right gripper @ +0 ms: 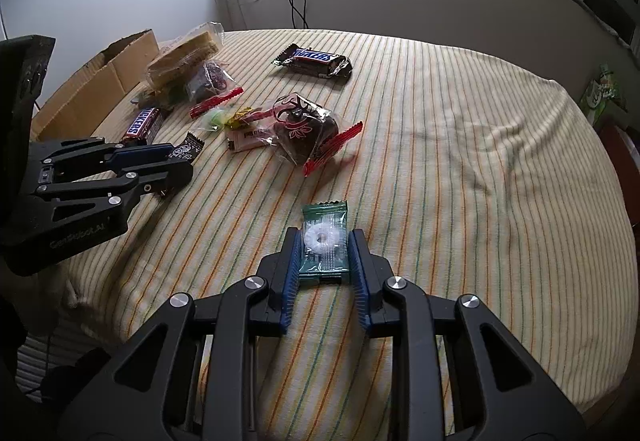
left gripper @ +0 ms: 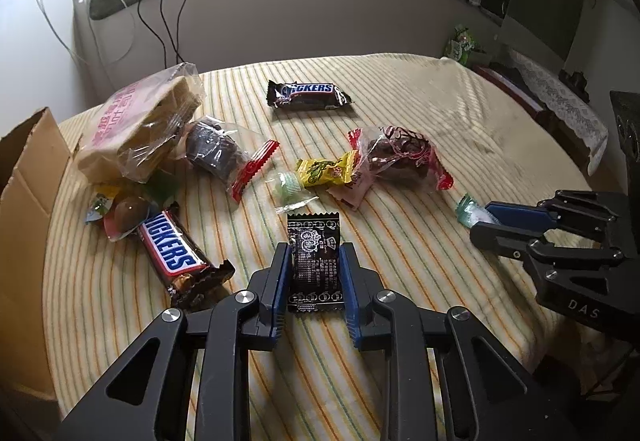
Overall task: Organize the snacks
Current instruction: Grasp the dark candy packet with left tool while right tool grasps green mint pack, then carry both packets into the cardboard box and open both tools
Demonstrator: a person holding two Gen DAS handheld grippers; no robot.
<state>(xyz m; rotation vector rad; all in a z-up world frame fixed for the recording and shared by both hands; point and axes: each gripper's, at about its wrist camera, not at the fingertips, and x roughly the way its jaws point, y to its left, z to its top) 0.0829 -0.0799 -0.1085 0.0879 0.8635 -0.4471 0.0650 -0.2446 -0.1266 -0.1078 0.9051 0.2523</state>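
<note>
Both wrappers look light, thin and crinkly: left gripper (left gripper: pixel 314 265) pinches the black sachet (left gripper: pixel 315 261) by its edges, right gripper (right gripper: pixel 325 255) the mint (right gripper: pixel 323 243) likewise.

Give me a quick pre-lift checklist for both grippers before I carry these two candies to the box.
1. Left gripper closed on the black candy packet: ok, pads at both edges.
2. Right gripper closed on the green mint packet: ok.
3. No other snack caught in either grip: ok.
4. Snickers bar beside the left gripper stays clear: ok, apart from the fingers.
5. Cardboard box open to receive: ok, flap up at the table's left edge.
6. Room inside the box: cannot tell, interior hidden.
</note>
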